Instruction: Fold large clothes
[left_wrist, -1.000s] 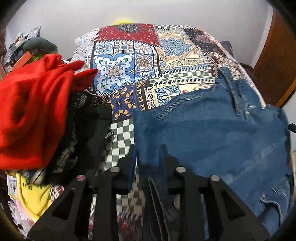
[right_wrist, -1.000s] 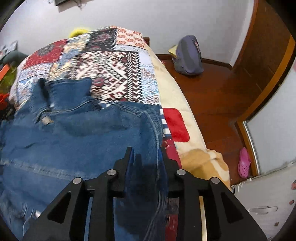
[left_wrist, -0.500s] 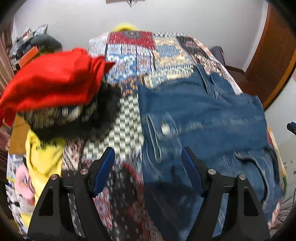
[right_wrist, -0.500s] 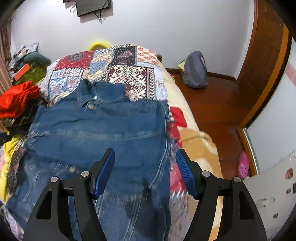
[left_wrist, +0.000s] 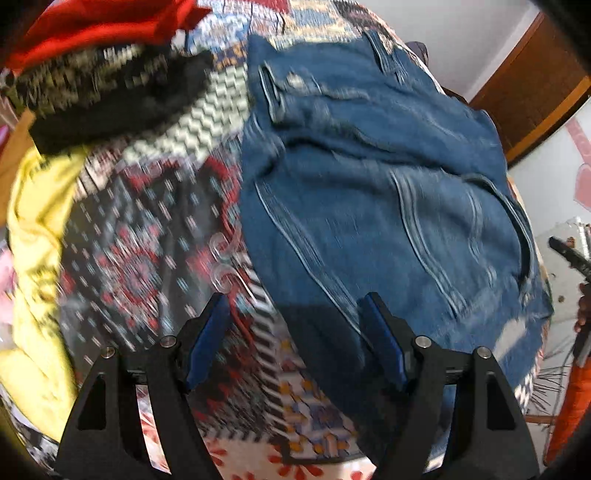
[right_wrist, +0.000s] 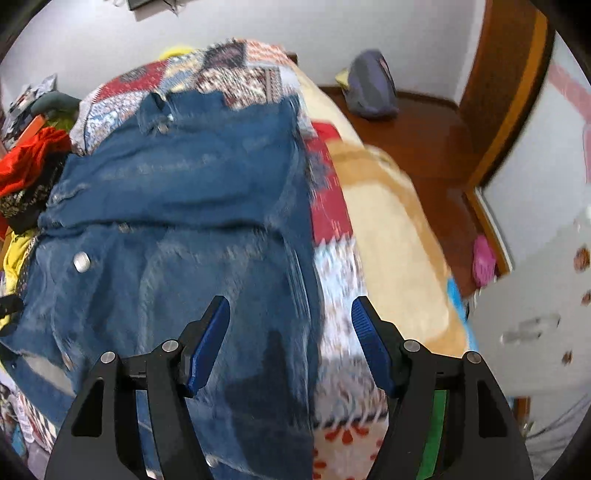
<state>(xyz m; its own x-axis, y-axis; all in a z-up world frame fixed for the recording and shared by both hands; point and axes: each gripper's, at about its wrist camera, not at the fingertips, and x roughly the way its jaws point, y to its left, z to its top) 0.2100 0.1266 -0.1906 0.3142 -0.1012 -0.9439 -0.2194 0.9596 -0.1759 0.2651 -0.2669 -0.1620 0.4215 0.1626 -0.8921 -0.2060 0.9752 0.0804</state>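
Note:
A blue denim garment (left_wrist: 369, 192) lies spread flat on a patchwork bedspread (left_wrist: 155, 236). It also shows in the right wrist view (right_wrist: 192, 221), with a metal button on its left part. My left gripper (left_wrist: 295, 332) is open and empty, above the garment's near left edge. My right gripper (right_wrist: 290, 328) is open and empty, above the garment's near right edge. Both views are motion-blurred.
A pile of red (left_wrist: 103, 26), black (left_wrist: 122, 103) and yellow (left_wrist: 40, 229) clothes lies left of the denim. Right of the bed are a wooden floor (right_wrist: 424, 122), a grey bag (right_wrist: 369, 88), a pink shoe (right_wrist: 484, 262) and a white wall.
Both grippers were shut on the denim's edges a second ago. They have let go, opened, and pulled back toward the near end of the bed. The garment now lies flat.

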